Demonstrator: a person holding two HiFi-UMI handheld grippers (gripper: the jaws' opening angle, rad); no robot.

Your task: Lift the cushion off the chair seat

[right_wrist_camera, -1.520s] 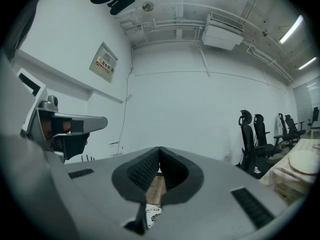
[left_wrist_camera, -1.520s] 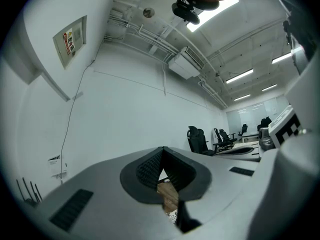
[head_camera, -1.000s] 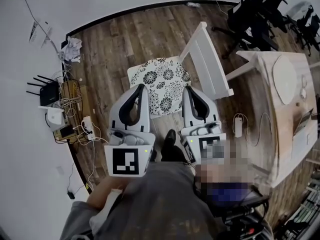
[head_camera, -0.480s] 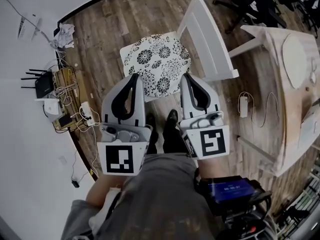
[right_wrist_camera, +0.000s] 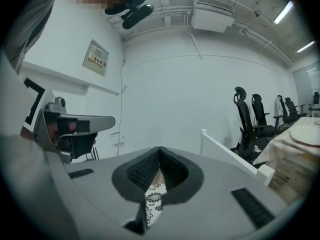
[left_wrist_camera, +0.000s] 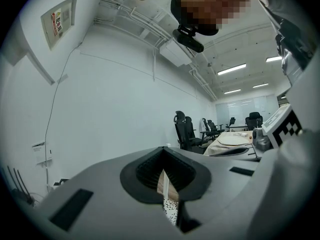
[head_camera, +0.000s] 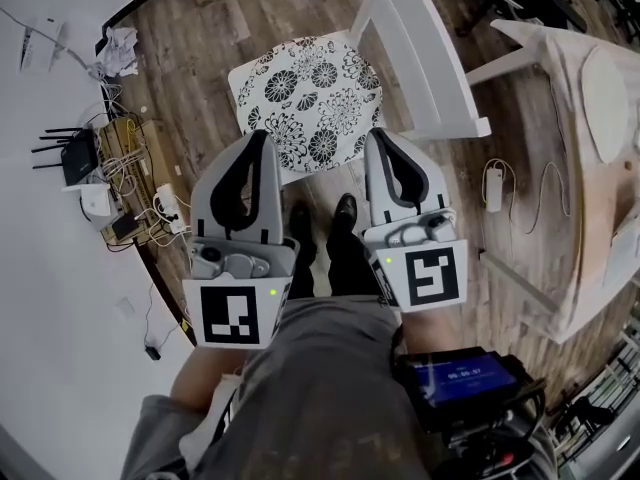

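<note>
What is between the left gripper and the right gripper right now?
Head view: the person's black shoes on the wooden floor show between the left gripper and right gripper, below the cushion's front edge.

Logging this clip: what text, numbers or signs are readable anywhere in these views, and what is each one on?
Nothing reads cleanly.
Wall sign: red print, too blurred to read.
Device screen at the person's waist: a pale row of characters, too small to read.
Square markers on the cubes: black-and-white patterns only, no characters.
</note>
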